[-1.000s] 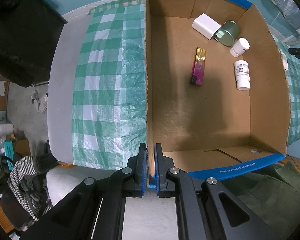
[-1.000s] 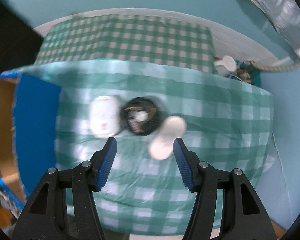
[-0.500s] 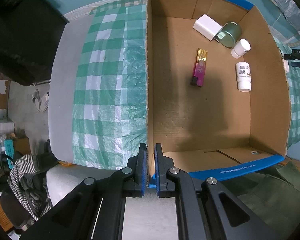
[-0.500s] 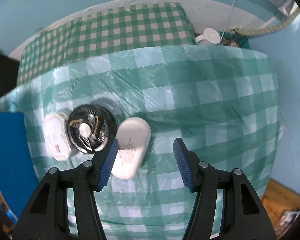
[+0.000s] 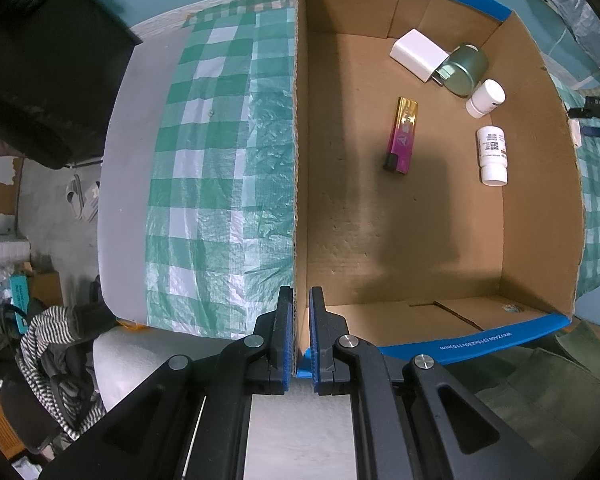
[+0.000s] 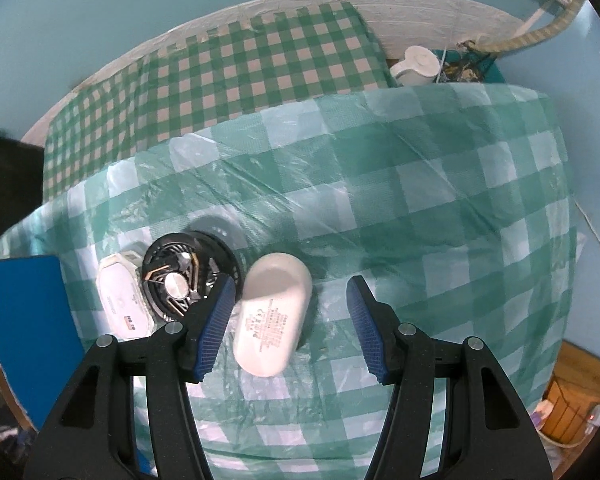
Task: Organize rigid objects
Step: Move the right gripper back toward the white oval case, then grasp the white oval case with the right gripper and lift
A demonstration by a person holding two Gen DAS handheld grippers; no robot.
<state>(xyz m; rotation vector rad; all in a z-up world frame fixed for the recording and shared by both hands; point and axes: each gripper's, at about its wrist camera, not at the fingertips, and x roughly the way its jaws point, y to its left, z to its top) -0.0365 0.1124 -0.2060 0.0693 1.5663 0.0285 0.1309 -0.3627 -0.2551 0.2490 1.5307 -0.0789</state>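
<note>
My left gripper (image 5: 300, 336) is shut on the left wall of an open cardboard box (image 5: 298, 184), near its front corner. On the box floor lie a pink and gold lighter (image 5: 401, 136), a white charger block (image 5: 418, 55), a green tin (image 5: 464, 69) and two white bottles (image 5: 491, 155). My right gripper (image 6: 290, 284) points down at the checked cloth and stands open. A white oval case (image 6: 272, 316) lies between its fingers, close to the left one, with a wide gap to the right one. A black round fan (image 6: 180, 280) and a white octagonal case (image 6: 120, 300) lie just left of it.
The box's blue outer side (image 6: 24, 320) stands at the left of the right wrist view. Green checked cloth (image 5: 220, 168) covers the table on both sides of the box. A white jug (image 6: 418, 63) sits past the far edge. Clothes (image 5: 56, 344) lie low on the left.
My right gripper has come down and over to the right, rolling a little, so the white oval case now lies between its fingers. The left gripper and the box have not moved.
</note>
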